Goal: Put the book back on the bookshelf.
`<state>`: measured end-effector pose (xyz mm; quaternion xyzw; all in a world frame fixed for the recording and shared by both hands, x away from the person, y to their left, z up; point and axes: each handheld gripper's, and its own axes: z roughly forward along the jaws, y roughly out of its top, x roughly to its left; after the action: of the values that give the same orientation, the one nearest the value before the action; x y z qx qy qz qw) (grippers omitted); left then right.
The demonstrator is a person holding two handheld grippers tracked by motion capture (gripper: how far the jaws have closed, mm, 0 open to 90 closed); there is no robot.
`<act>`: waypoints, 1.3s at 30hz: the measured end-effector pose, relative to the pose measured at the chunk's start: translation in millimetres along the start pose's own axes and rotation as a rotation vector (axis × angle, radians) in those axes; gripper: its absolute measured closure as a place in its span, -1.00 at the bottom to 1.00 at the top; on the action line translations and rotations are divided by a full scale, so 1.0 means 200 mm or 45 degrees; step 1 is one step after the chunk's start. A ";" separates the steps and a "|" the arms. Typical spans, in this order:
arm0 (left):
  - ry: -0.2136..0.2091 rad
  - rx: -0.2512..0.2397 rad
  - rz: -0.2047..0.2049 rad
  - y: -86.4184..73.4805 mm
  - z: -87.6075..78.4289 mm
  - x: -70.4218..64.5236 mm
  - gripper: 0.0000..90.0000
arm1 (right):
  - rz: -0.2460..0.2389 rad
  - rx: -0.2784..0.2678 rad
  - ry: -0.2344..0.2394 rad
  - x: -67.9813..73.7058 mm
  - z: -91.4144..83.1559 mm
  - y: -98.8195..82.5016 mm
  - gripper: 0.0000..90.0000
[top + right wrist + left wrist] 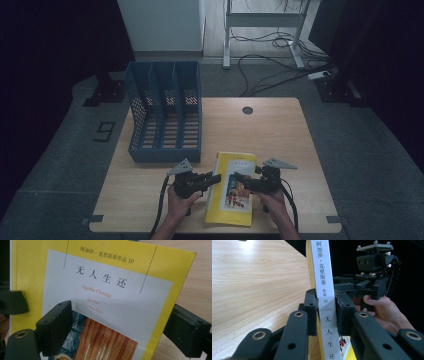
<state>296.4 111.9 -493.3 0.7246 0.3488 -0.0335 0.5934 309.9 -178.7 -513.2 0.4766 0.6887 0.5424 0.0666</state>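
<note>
Lying near the worktop point(280, 130) front edge, the yellow book point(231, 200) has its spine clamped by the left hand-held gripper point(325, 307); right hand-held gripper point(117, 327) gapes over the cover, title legible

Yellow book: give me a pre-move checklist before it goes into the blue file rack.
1. Left tongs clamped on the yellow book's spine: ok.
2. Right tongs clear of the cover: ok, jaws wide, pads not pressing.
3. Book lifted off the table: cannot tell.
4. Blue file rack slots free: ok, all three look empty.
5. Path from book to rack clear: ok, bare wood between.
</note>
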 end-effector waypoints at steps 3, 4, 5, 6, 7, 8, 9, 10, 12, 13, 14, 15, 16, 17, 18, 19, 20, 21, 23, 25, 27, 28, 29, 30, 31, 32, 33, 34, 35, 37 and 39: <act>-0.018 -0.007 -0.013 0.00 0.00 0.00 0.64 | -0.007 -0.004 -0.012 0.01 -0.01 0.00 -0.72; -0.022 -0.005 -0.015 0.01 -0.01 -0.01 0.64 | -0.013 -0.006 -0.016 0.02 -0.01 0.01 -0.72; -0.022 -0.005 -0.015 0.01 -0.01 -0.01 0.64 | -0.013 -0.006 -0.016 0.02 -0.01 0.01 -0.72; -0.027 -0.006 -0.013 0.01 -0.01 -0.01 0.64 | -0.020 -0.006 -0.019 0.03 -0.02 0.01 -0.72; -0.032 -0.008 -0.010 0.01 -0.01 -0.01 0.63 | -0.031 -0.009 -0.023 0.03 -0.02 0.01 -0.72; -0.040 -0.008 -0.006 0.02 -0.02 -0.01 0.63 | -0.046 -0.019 -0.026 0.04 -0.03 0.02 -0.71; -0.041 -0.006 -0.002 0.02 -0.02 -0.02 0.63 | -0.051 -0.025 -0.028 0.05 -0.03 0.02 -0.71; -0.044 -0.005 0.001 0.02 -0.02 -0.02 0.63 | -0.064 -0.028 -0.032 0.05 -0.04 0.02 -0.71; -0.050 -0.001 0.000 0.02 -0.02 -0.02 0.63 | -0.099 -0.041 -0.046 0.07 -0.04 0.02 -0.71; -0.050 -0.001 0.000 0.02 -0.02 -0.02 0.63 | -0.099 -0.041 -0.046 0.07 -0.04 0.02 -0.71; -0.053 0.000 -0.003 0.03 -0.03 -0.02 0.63 | -0.130 -0.053 -0.062 0.09 -0.05 0.03 -0.71; -0.053 0.000 -0.003 0.03 -0.03 -0.02 0.63 | -0.130 -0.053 -0.062 0.09 -0.05 0.03 -0.71; -0.054 0.003 0.001 0.03 -0.03 -0.02 0.63 | -0.163 -0.061 -0.074 0.11 -0.05 0.03 -0.71; -0.054 0.003 0.001 0.03 -0.03 -0.02 0.63 | -0.163 -0.061 -0.074 0.11 -0.05 0.03 -0.71; -0.057 0.006 0.006 0.03 -0.03 -0.02 0.63 | -0.192 -0.073 -0.077 0.12 -0.06 0.03 -0.71; -0.059 0.009 0.009 0.03 -0.03 -0.02 0.62 | -0.202 -0.077 -0.077 0.13 -0.07 0.03 -0.71; -0.065 0.008 0.008 0.03 -0.03 -0.02 0.62 | -0.208 -0.081 -0.075 0.13 -0.07 0.03 -0.70; -0.065 0.008 0.008 0.03 -0.03 -0.02 0.62 | -0.208 -0.081 -0.075 0.13 -0.07 0.03 -0.70; -0.058 0.014 0.017 0.04 -0.04 -0.03 0.62 | -0.219 -0.085 -0.071 0.14 -0.07 0.04 -0.70; -0.048 0.015 0.028 0.04 -0.04 -0.03 0.62 | -0.229 -0.094 -0.064 0.15 -0.07 0.04 -0.67; -0.050 0.017 0.036 0.05 -0.04 -0.03 0.61 | -0.245 -0.104 -0.045 0.16 -0.08 0.04 -0.64; -0.048 0.020 0.041 0.05 -0.04 -0.04 0.61 | -0.253 -0.108 -0.036 0.16 -0.08 0.04 -0.63; -0.043 0.022 0.049 0.05 -0.05 -0.04 0.61 | -0.264 -0.112 -0.035 0.17 -0.08 0.04 -0.63; -0.037 0.023 0.051 0.05 -0.05 -0.04 0.61 | -0.274 -0.115 -0.039 0.18 -0.08 0.04 -0.61; -0.037 0.021 0.052 0.06 -0.05 -0.04 0.61 | -0.276 -0.123 -0.037 0.18 -0.09 0.04 -0.59; -0.040 0.017 0.053 0.06 -0.05 -0.04 0.62 | -0.280 -0.136 -0.031 0.19 -0.09 0.04 -0.58; -0.040 0.017 0.053 0.06 -0.05 -0.04 0.61 | -0.285 -0.147 -0.025 0.19 -0.10 0.04 -0.57; -0.045 0.010 0.060 0.06 -0.06 -0.04 0.60 | -0.289 -0.155 -0.019 0.19 -0.10 0.05 -0.55; -0.042 0.011 0.070 0.06 -0.06 -0.04 0.58 | -0.293 -0.161 -0.011 0.20 -0.11 0.05 -0.54; -0.039 0.015 0.086 0.06 -0.05 -0.05 0.56 | -0.300 -0.160 -0.009 0.20 -0.11 0.05 -0.52; -0.036 0.019 0.095 0.06 -0.05 -0.05 0.56 | -0.305 -0.156 -0.003 0.21 -0.11 0.05 -0.50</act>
<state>291.6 115.1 -475.6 0.7408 0.3129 -0.0243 0.5939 280.3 -163.7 -479.7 0.3866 0.7061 0.5711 0.1607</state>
